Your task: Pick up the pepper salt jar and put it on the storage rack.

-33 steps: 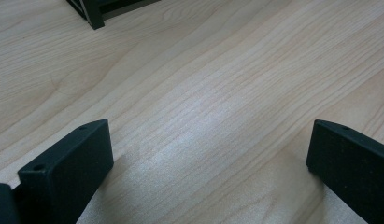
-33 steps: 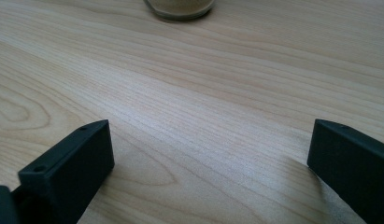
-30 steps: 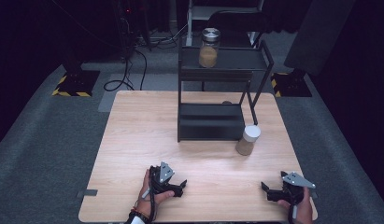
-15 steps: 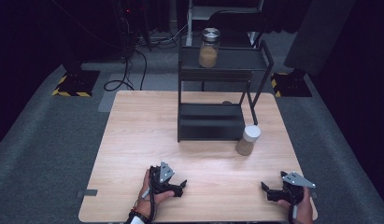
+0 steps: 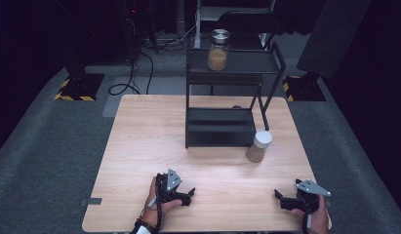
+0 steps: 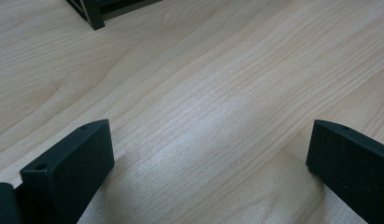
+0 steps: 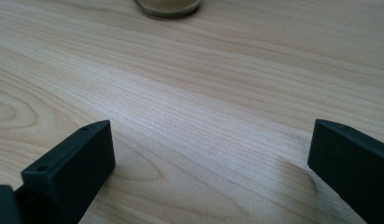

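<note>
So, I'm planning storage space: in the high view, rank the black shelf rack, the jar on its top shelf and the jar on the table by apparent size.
1. Black shelf rack, by far the largest.
2. Jar on the top shelf and jar on the table: they look alike, and they sit at different distances from the camera, so I won't rank them.

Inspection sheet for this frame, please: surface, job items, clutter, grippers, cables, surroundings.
Surface: light wooden table, bare grain under both grippers.
Job's things: short white-lidded jar of tan contents stands on the table by the black metal two-tier rack; tall metal-lidded glass jar of tan contents on the rack's top shelf.
Clutter: nothing seen.
Grippers: left gripper and right gripper rest near the front edge, jaws wide apart, holding nothing.
Cables: black cables on the floor behind the table.
Surroundings: grey carpet, dark backdrop, yellow-black striped stand feet.
</note>
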Action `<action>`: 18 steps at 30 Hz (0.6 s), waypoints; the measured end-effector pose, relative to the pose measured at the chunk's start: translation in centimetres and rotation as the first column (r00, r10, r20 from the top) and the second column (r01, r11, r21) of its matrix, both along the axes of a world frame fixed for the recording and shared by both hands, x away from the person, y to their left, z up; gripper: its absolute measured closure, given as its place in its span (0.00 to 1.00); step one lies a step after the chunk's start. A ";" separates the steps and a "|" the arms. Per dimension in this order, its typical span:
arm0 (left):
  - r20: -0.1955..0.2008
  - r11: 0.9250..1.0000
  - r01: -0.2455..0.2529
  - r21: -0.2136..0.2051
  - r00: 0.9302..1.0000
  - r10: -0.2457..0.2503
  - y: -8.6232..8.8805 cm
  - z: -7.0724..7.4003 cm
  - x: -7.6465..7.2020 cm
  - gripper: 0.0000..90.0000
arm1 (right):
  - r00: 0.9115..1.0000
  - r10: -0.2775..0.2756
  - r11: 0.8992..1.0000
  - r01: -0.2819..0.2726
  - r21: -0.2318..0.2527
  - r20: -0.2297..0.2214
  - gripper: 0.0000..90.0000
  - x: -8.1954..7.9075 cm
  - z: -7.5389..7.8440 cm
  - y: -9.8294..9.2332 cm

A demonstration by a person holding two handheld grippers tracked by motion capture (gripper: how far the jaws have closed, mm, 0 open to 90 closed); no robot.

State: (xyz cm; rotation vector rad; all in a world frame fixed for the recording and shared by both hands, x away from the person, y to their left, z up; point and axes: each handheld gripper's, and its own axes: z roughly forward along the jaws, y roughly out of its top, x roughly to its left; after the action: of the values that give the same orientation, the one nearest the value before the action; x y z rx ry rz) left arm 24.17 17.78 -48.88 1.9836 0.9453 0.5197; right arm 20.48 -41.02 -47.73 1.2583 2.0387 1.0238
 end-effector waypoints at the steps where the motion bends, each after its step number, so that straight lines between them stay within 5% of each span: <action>1: 0.000 1.000 0.000 0.000 1.000 0.000 0.0 0.0 0.0 0.01 | 1.000 -0.001 1.000 0.001 0.001 -0.003 0.00 0.0 0.1 0.0; 6: 0.000 1.000 0.000 0.000 1.000 0.000 0.0 0.0 0.0 0.01 | 1.000 0.013 0.998 -0.014 0.058 0.016 0.01 0.2 0.8 -0.6; 18: 0.001 1.000 0.003 0.001 1.000 -0.003 0.0 0.0 0.0 0.01 | 0.995 0.092 0.993 -0.094 0.070 0.039 0.01 3.6 3.4 1.1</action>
State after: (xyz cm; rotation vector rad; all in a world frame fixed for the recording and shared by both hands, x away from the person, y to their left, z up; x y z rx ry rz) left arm 24.19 17.80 -48.87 1.9857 0.9415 0.5190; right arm 24.12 -39.96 -44.35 1.1810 2.0661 1.1634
